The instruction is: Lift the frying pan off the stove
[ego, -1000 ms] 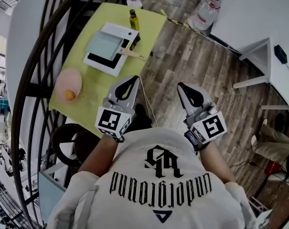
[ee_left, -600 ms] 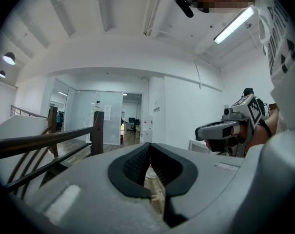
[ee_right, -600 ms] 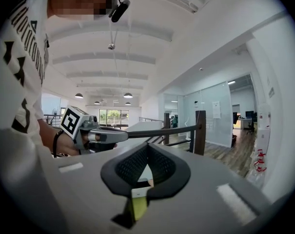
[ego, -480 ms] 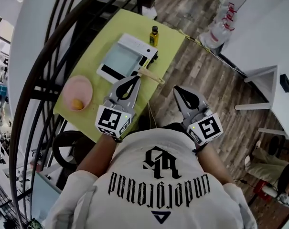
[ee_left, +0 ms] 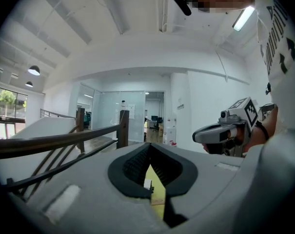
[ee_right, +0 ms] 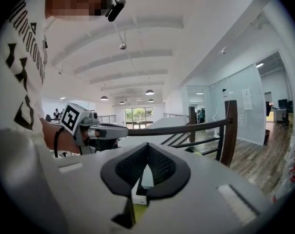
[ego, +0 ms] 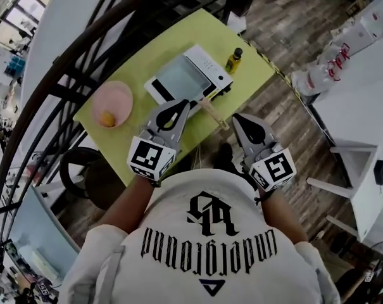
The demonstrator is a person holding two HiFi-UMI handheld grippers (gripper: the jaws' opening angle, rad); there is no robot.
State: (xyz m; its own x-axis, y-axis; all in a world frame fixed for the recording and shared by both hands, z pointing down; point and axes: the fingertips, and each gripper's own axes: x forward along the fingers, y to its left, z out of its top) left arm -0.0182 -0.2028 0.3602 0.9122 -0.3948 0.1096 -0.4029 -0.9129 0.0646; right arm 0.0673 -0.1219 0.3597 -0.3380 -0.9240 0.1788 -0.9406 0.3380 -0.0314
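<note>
The square grey-blue frying pan (ego: 182, 80) is sitting on the flat white stove (ego: 207, 61), on the far right part of the yellow-green table (ego: 178, 33). Its wooden handle (ego: 211, 111) is sticking out toward the person, past the near edge of the stove.

The left gripper (ego: 182, 104) (ee_left: 149, 172) is pointing at the near edge of the pan, just left of the handle. Its 2 jaws are squeezed together with nothing between them. The right gripper (ego: 237, 117) (ee_right: 146, 172) is pointing at the near end of the handle from just to its right. Its 2 jaws are also pressed together and are gripping nothing. So the handle is lying between the 2 grippers, and no jaw is around it.

A round pink bowl (ego: 120, 95) is standing on the left part of the table with a small orange thing (ego: 107, 119) inside. A small yellow bottle with a dark cap (ego: 234, 60) is standing just right of the stove.
</note>
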